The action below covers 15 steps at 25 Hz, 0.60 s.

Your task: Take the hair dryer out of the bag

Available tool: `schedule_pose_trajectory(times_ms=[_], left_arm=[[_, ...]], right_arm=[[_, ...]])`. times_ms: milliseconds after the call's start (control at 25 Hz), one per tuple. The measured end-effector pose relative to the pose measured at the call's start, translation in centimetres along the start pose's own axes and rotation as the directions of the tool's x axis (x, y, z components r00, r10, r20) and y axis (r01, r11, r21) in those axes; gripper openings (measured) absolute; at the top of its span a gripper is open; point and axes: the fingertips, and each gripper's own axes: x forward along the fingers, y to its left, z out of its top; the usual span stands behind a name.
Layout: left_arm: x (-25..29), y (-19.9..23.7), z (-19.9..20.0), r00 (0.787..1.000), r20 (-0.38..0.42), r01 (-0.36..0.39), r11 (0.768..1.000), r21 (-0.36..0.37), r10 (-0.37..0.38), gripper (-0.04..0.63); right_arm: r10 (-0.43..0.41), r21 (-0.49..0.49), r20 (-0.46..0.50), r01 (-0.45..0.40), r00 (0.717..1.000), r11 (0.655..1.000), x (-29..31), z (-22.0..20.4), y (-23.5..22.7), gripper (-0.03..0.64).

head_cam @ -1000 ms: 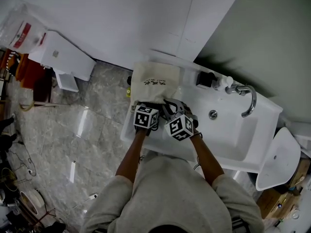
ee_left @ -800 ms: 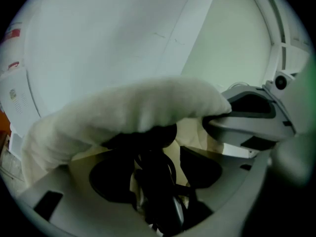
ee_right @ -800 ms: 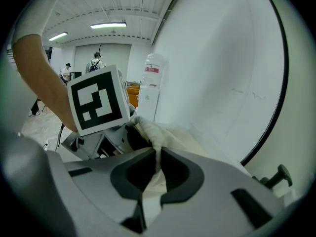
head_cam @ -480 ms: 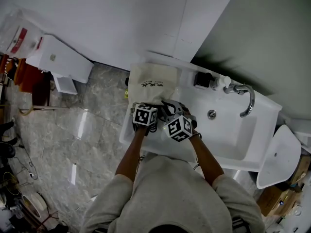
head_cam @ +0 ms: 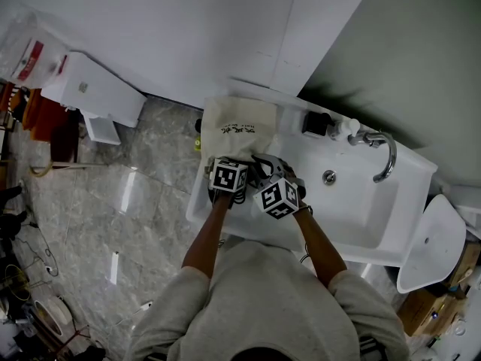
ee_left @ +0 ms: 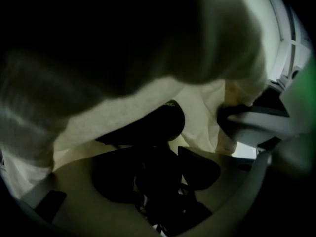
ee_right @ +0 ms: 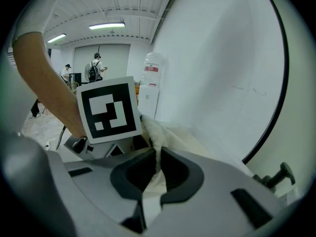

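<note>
Right gripper [ee_right: 157,166]: jaws pressed together on the cream rim of the bag [head_cam: 239,126], which lies on the left end of the sink [head_cam: 361,210]. Left gripper [ee_left: 160,174] is inside the bag. The view is very dark: its jaws are spread around a black shape, and I cannot tell whether they touch it. Hair dryer [ee_left: 159,123] is inside the bag, partly visible.

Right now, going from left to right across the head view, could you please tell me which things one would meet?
white cabinet → cloth bag → black box → faucet → white oval lid
</note>
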Motion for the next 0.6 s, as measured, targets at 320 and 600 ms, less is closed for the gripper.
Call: schedule_pose_trajectory(times_ms=[320, 600], left_arm=[[-0.9, -0.4, 0.3, 0.998, 0.027, 0.064, 0.998, -0.006, -0.064, 0.238], [-1.9, -1.5, -0.6, 0.993, 0.036, 0.115, 0.993, 0.004, -0.115, 0.236]], right_arm=[[-0.01, 0.004, -0.004, 0.01, 1.0, 1.0, 0.1, -0.1, -0.4, 0.023], [-0.016, -0.001, -0.009, 0.016, 1.0, 1.0, 0.0, -0.3, -0.7, 0.021]])
